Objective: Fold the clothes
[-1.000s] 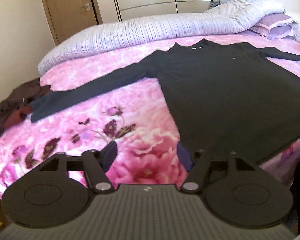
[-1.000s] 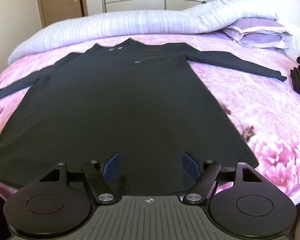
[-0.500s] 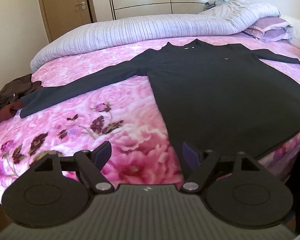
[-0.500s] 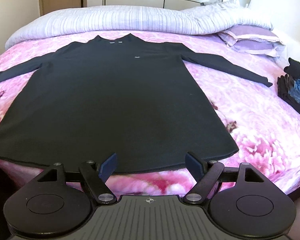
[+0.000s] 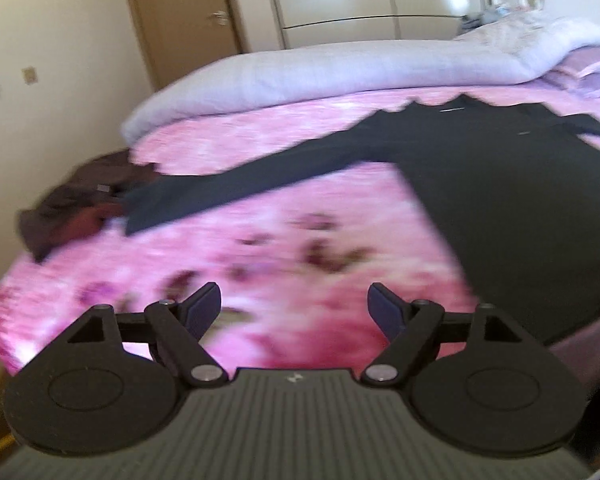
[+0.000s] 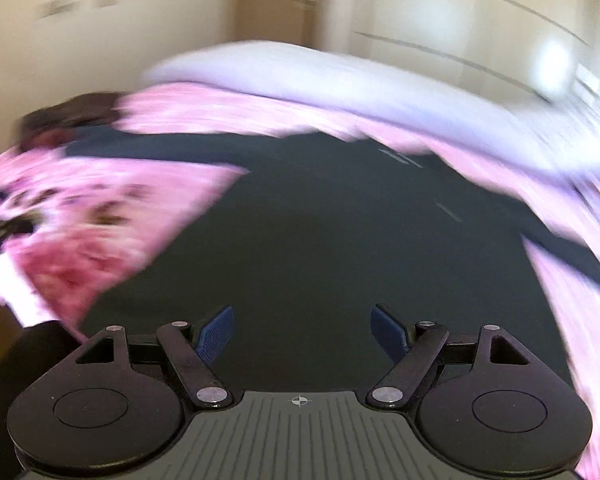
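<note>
In the left wrist view, the left gripper (image 5: pixel 295 308) hangs above the near edge of the bed (image 5: pixel 284 216), its blue-padded fingers spread wide with nothing between them. Under it lies the pink floral bedspread. The black long-sleeved top (image 5: pixel 512 208) lies flat on the bedspread toward the right side of the bed, its hem at the near edge and its collar toward the far side. One sleeve (image 5: pixel 236 184) stretches out straight toward the left edge, its cuff just beside a crumpled dark brown garment (image 5: pixel 76 208) at that edge. A rolled pale lilac duvet (image 5: pixel 340 72) runs along the far side of the bed, with a wooden door (image 5: pixel 180 12) and pale wardrobe doors behind it. The picture is somewhat blurred.

In the right wrist view, heavily blurred and tilted, the right gripper (image 6: pixel 300 330) is over the body of the black top (image 6: pixel 340 240) near the hem, its fingers likewise spread apart and holding nothing. The sleeve (image 6: pixel 160 148) reaches to the left toward the brown garment (image 6: pixel 68 116). The duvet (image 6: pixel 340 80) shows beyond.
</note>
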### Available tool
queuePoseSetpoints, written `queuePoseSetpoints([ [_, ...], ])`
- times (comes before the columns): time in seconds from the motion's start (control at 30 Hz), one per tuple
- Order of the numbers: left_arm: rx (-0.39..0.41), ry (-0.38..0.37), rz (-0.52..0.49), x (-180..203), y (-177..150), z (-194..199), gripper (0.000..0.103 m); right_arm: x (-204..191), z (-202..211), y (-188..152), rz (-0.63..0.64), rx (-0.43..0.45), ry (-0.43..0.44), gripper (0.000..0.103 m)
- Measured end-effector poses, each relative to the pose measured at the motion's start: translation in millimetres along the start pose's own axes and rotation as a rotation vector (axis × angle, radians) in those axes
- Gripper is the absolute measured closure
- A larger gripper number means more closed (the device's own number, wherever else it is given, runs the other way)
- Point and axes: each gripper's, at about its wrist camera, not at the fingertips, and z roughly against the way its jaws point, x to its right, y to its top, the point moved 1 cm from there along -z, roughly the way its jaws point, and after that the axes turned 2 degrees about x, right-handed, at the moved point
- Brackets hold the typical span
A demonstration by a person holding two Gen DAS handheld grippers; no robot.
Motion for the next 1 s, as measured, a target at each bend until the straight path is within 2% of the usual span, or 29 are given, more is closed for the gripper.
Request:
queuePoseSetpoints([
  [0.2,0.0,0.151,0.023,-91.2,-0.6,-26.6,0.025,-118.1,-81.6,74.5,0.367,0.158,0.21,0.026],
  [0.33,-0.006,0.197,0.084,-138.9,-8.1,-43.9,0.024,-200.7,-156.7,120.6,0.626,0.234,0.304,0.054],
  [0.5,-0.018,0.234,0.137,-175.0,-18.5,-64.6,0.024,-283.7,-245.6,151.8,0.891,0.303,0.332,0.061],
  [0.63,-0.025,0.247,0.178,-190.3,-25.9,-79.7,0.024,-328.8,-299.3,163.7,0.976,0.308,0.361,0.062],
  [0.77,-0.031,0.258,0.222,-203.8,-33.3,-93.7,0.024,-356.5,-336.8,163.7,1.024,0.308,0.361,0.065],
  [0.8,-0.024,0.25,0.22,-199.8,-30.6,-93.1,0.024,-361.1,-341.7,164.0,1.027,0.316,0.352,0.072],
  [0.83,-0.016,0.241,0.216,-194.9,-27.2,-92.1,0.024,-363.2,-344.4,164.5,1.026,0.319,0.342,0.09],
  [0.87,-0.008,0.232,0.212,-189.9,-23.7,-91.0,0.024,-364.1,-345.5,164.8,1.024,0.321,0.333,0.097],
  [0.93,0.008,0.215,0.204,-180.1,-16.9,-88.9,0.024,-363.1,-342.6,165.8,1.009,0.335,0.32,0.1],
  [1.0,0.025,0.197,0.196,-170.2,-10.0,-86.7,0.024,-349.4,-321.1,171.6,0.944,0.39,0.328,0.1],
])
